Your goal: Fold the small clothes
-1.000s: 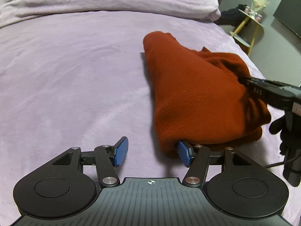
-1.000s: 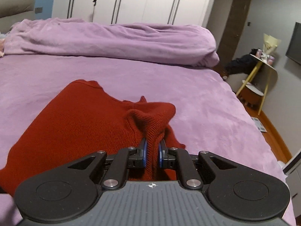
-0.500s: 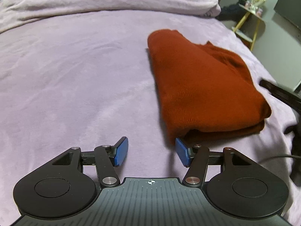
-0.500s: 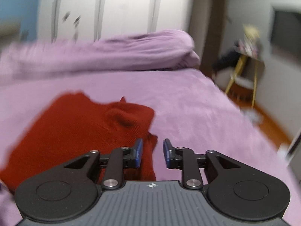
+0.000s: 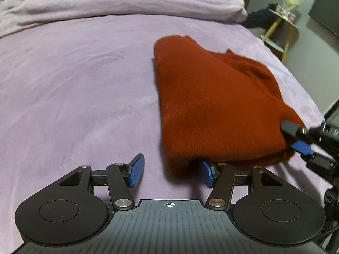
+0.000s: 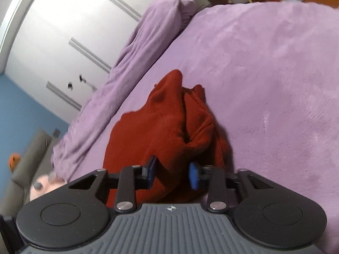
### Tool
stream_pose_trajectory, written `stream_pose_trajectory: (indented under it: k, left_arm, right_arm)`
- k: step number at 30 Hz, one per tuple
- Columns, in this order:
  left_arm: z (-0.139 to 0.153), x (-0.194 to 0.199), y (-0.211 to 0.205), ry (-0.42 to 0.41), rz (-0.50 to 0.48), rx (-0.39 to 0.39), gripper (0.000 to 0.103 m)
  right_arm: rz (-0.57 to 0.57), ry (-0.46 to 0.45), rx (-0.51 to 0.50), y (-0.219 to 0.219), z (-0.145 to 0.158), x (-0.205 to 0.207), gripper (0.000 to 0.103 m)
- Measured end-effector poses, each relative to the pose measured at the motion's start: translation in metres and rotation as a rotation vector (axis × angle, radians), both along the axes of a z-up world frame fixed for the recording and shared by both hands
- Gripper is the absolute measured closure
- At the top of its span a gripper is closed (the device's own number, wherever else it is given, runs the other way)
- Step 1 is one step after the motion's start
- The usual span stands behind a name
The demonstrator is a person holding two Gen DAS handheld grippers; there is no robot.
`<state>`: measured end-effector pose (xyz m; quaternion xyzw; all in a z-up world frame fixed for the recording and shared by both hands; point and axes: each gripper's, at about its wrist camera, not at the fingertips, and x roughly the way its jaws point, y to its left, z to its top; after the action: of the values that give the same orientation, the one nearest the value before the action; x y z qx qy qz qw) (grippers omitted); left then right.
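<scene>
A folded rust-red knit garment [image 5: 214, 105] lies on the purple bedspread [image 5: 74, 89]. My left gripper [image 5: 172, 170] is open at the garment's near left corner, and the cloth's edge reaches between its fingers. My right gripper [image 6: 172, 172] is rolled onto its side and open. The garment's near right edge [image 6: 167, 139] sits between its blue pads, not pinched. The right gripper also shows in the left wrist view [image 5: 300, 139], one finger above the cloth and one below.
A bunched purple duvet [image 5: 127, 2] lies along the head of the bed. A yellow-legged side table [image 5: 284, 27] stands past the bed's right edge. White wardrobe doors [image 6: 70, 42] and a blue wall stand behind the bed.
My right gripper let go of the garment's fold, opened, pulled back, then rolled sideways and came in at the near right edge. My left gripper stayed open and moved slightly nearer the cloth.
</scene>
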<state>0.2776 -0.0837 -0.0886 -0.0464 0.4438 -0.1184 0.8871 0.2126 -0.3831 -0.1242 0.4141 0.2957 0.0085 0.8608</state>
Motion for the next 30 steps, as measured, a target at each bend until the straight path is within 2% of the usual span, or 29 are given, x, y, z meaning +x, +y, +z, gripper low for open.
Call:
stream_pose_trajectory:
  k: [2, 5, 6, 7, 9, 10, 12, 14, 15, 17, 20, 22, 23, 24, 26, 30]
  left_arm:
    - [0.001, 0.002, 0.003, -0.003, 0.013, -0.002, 0.042]
    - [0.003, 0.003, 0.012, -0.002, 0.045, -0.008, 0.041]
    - [0.004, 0.002, 0.016, -0.003, 0.055, -0.018, 0.041]
    - [0.004, 0.002, 0.019, -0.002, 0.063, -0.031, 0.04]
    - [0.001, 0.003, 0.023, 0.027, 0.056, -0.055, 0.039]
    - [0.0, 0.004, 0.023, 0.045, 0.056, -0.058, 0.039]
    - [0.001, 0.001, 0.025, 0.05, 0.051, -0.048, 0.039]
    - [0.007, -0.001, 0.028, 0.05, 0.033, -0.031, 0.039]
    - [0.011, -0.002, 0.031, 0.05, 0.025, -0.026, 0.039]
    - [0.023, -0.003, 0.04, 0.044, 0.024, -0.002, 0.041]
    - [0.04, 0.005, 0.05, -0.006, 0.049, 0.007, 0.041]
    - [0.048, 0.025, 0.044, -0.027, 0.066, -0.009, 0.041]
    - [0.051, 0.035, 0.036, -0.041, 0.067, -0.016, 0.041]
    - [0.054, 0.048, 0.026, -0.058, 0.06, -0.031, 0.041]
    - [0.054, 0.075, 0.004, -0.057, 0.045, -0.058, 0.04]
    - [0.043, 0.133, -0.041, -0.029, 0.063, -0.031, 0.039]
  right_arm:
    - [-0.005, 0.005, 0.051, 0.002, 0.0, -0.002, 0.093]
    - [0.01, -0.097, 0.429, -0.017, -0.02, -0.009, 0.096]
    - [0.0, -0.122, 0.514, -0.022, -0.028, -0.013, 0.096]
    - [-0.012, -0.101, 0.49, -0.024, -0.031, -0.016, 0.096]
    - [0.0, 0.051, 0.165, -0.015, -0.028, -0.01, 0.098]
    - [0.041, 0.071, 0.045, -0.006, -0.028, -0.008, 0.098]
    - [0.089, 0.058, -0.078, 0.006, -0.015, -0.008, 0.095]
    - [0.118, 0.062, -0.118, 0.005, -0.003, -0.006, 0.089]
    - [0.118, 0.065, -0.121, 0.001, 0.002, -0.008, 0.08]
    - [0.098, 0.059, -0.109, -0.013, 0.011, -0.014, 0.072]
    - [0.023, 0.028, -0.12, -0.034, 0.025, -0.02, 0.071]
    - [0.035, 0.008, -0.131, -0.036, 0.034, -0.002, 0.072]
    - [0.081, 0.013, -0.161, -0.028, 0.038, 0.014, 0.072]
    - [0.154, 0.019, -0.209, -0.014, 0.042, 0.039, 0.077]
    - [0.219, 0.024, -0.294, 0.01, 0.047, 0.077, 0.083]
    - [0.242, 0.1, -0.432, 0.041, 0.045, 0.161, 0.083]
